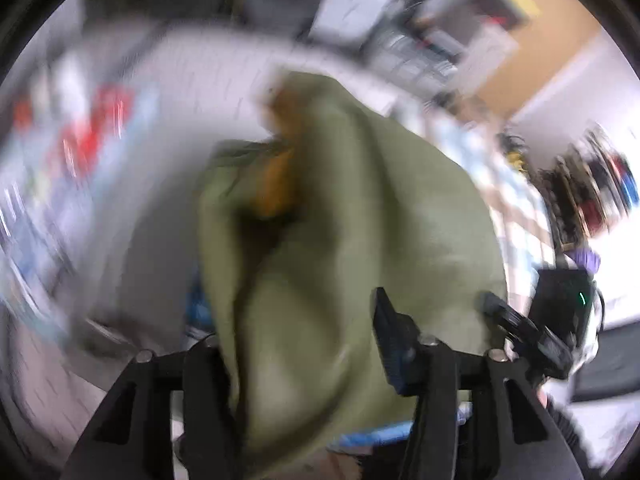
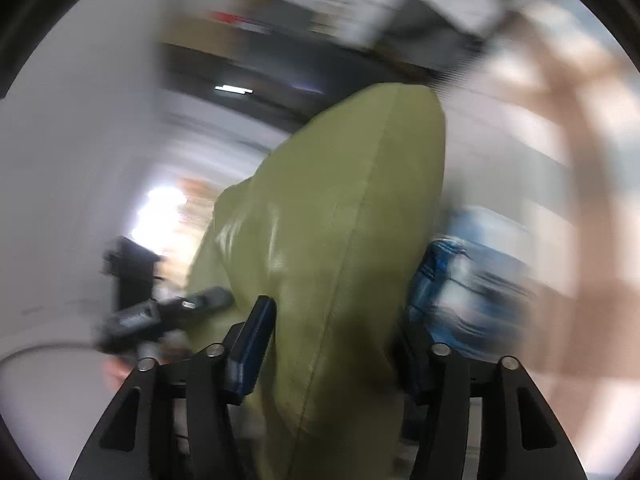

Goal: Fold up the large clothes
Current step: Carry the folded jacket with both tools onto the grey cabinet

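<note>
Item: olive-green garment (image 1: 352, 216), one piece, with an orange inner patch (image 1: 276, 184) showing near its upper edge. Location: bunched between both grippers and running forward from them, seemingly lifted off the white tabletop (image 1: 168, 168); both views are badly motion-blurred.

Left gripper (image 1: 304, 340): cloth fills the gap between its jaws; whether the pads pinch it cannot be told.

Right gripper (image 2: 340, 332): a seamed fold of the garment passes between its jaws; grip likewise cannot be told.

Also present: blue cloth (image 2: 452, 280) beside the garment in the right view; the other gripper appears at the edge of each view.

Progress, as judged: early. No flat, squared fold shows anywhere; the garment hangs in loose ridges. Spreading it out and all folds appear to remain.

Writing, brands, labels: none legible; blur hides any.
</note>
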